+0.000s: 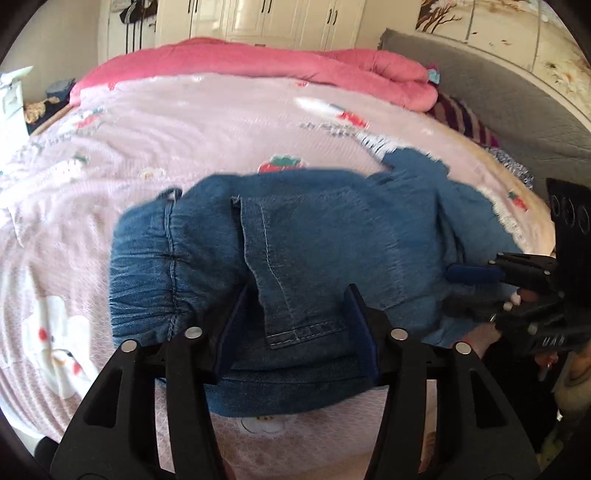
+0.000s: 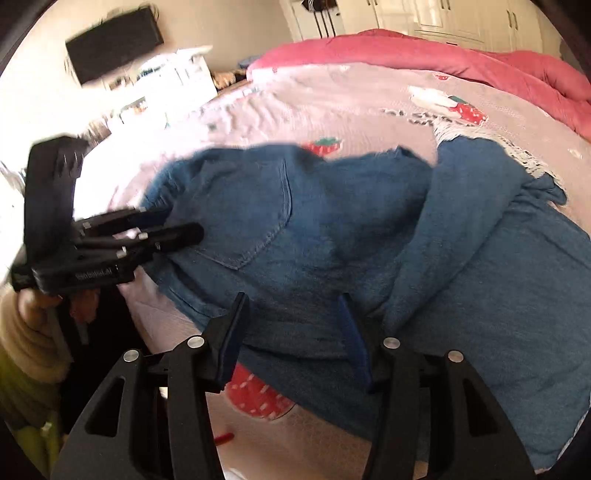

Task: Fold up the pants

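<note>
Blue denim pants (image 1: 314,229) lie bunched on the pink bedsheet (image 1: 166,122), their gathered elastic waistband (image 1: 147,295) at the left in the left wrist view. My left gripper (image 1: 297,291) hangs just over them, open, with a back-pocket panel (image 1: 280,258) lying loose between its fingers. In the right wrist view the pants (image 2: 332,221) spread to the right, a leg folded over. My right gripper (image 2: 291,299) is open above the near edge of the denim, nothing pinched. Each gripper shows in the other's view: the right gripper (image 1: 461,291) at the pants' right end, the left gripper (image 2: 173,223) at the left end.
A rolled pink quilt (image 1: 258,62) lies along the far side of the bed. A grey padded headboard (image 1: 498,92) and a striped cushion (image 1: 461,118) are at the right. White wardrobes (image 1: 277,18) stand behind. A person's hand and sleeve (image 2: 33,332) hold the left gripper.
</note>
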Tool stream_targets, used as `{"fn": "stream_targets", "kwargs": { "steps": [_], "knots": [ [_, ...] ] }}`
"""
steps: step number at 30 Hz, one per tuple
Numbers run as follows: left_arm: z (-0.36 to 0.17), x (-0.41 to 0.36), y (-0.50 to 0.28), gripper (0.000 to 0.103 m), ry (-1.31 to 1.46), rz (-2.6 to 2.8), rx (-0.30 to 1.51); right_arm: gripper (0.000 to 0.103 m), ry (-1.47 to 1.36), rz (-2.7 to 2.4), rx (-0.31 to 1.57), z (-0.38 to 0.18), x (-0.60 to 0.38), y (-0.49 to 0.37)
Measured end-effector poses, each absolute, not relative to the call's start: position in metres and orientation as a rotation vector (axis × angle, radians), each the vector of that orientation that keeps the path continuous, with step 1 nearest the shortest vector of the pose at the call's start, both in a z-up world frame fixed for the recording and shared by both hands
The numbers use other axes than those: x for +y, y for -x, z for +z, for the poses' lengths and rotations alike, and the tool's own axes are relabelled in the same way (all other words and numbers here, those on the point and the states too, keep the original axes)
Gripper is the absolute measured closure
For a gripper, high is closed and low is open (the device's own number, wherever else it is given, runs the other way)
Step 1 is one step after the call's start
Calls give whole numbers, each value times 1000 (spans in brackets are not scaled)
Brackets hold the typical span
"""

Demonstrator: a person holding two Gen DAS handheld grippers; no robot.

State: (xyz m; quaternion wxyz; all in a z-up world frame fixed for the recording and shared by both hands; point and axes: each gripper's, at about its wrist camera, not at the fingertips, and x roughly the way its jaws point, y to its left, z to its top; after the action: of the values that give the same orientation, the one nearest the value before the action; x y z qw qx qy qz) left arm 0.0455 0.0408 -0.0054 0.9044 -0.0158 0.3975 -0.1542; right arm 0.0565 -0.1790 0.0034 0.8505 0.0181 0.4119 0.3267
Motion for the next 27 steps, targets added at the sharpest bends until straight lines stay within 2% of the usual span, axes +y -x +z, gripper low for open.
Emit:
{"fn": "stream_targets", "kwargs": {
  "steps": [2, 4, 6, 10, 12, 16, 17, 19, 21, 22, 24, 27],
  "knots": [
    [13, 36, -37, 32, 24, -319, 774, 43, -69, 657, 809, 21, -197, -52],
    [28, 29, -33, 29, 18, -333, 738, 41, -94, 612, 773, 33, -214, -53],
    [38, 21, -32, 18, 18, -350, 717, 34, -122, 546, 742, 44, -235, -56],
    [47, -15, -42, 14, 15, -434, 737, 26, -141, 440, 724, 55, -264, -70],
    [46, -39, -48, 14, 15, -496, 764, 18, -121, 392, 714, 61, -273, -77],
    [34, -83, -68, 14, 66, -641, 850, 14, -71, 325, 713, 69, -286, -94],
    [30, -90, -74, 16, 82, -657, 868, 13, -68, 318, 714, 71, -288, -98],
    [18, -101, -89, 31, 120, -685, 927, 12, -56, 315, 717, 73, -289, -106],
    [4, -103, -101, 57, 180, -691, 964, 11, -32, 309, 720, 74, -286, -114],
    [-3, -102, -104, 64, 199, -698, 977, 11, -19, 315, 726, 74, -283, -118],
    [-12, -101, -105, 90, 220, -721, 995, 11, 17, 318, 734, 74, -275, -127],
    [-21, -103, -105, 96, 216, -738, 996, 12, 99, 359, 766, 73, -248, -157]
  ]
}}
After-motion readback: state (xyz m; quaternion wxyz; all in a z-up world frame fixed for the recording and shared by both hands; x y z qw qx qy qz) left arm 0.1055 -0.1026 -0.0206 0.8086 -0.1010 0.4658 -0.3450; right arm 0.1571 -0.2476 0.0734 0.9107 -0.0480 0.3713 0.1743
